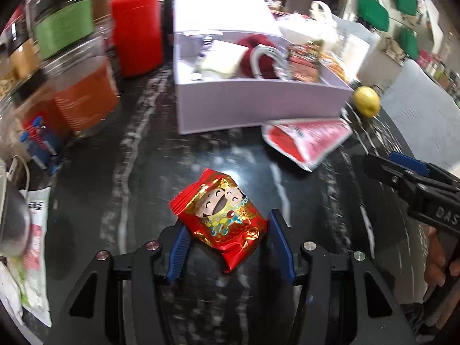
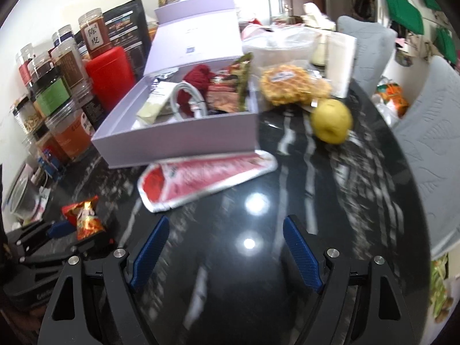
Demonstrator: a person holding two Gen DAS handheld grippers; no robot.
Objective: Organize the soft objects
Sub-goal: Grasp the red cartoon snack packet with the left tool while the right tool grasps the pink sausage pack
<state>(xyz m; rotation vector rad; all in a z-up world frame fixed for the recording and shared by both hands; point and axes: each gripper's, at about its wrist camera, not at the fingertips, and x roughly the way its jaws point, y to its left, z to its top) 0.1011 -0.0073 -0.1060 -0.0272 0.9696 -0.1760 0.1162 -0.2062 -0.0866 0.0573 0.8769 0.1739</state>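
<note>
Two blue-padded jaws of the left gripper (image 1: 228, 244) are closed on a red and gold snack packet (image 1: 222, 218), pinching it across its lower half. That grip looks chosen to fit: the packet's narrow width sits between the pads while its length is left free. The packet seems to be carried above the dark marbled table (image 1: 143, 172), since its crimped lower end hangs clear behind the pads. Its long axis runs from that lower end, nearest the camera, up and to the left, so the other crimped end points away toward the jars (image 1: 80, 86) at the left. The printed faces are turned upward.

The right gripper (image 2: 225, 254) has its jaws standing wide with nothing between them, only bare table below. It points toward a flat red and silver pouch (image 2: 207, 178), which lies on the table just in front of the pale lilac box (image 2: 178, 141), its long axis running along the box's front wall. Most likely that pouch is its next pick.

The box stands open, lid raised behind it, already holding a dark red knitted thing (image 2: 198, 80), a white cable and some packets, so it appears to be the collecting place. A yellow fruit (image 2: 332, 120) sits on the table to the right of the box.
</note>
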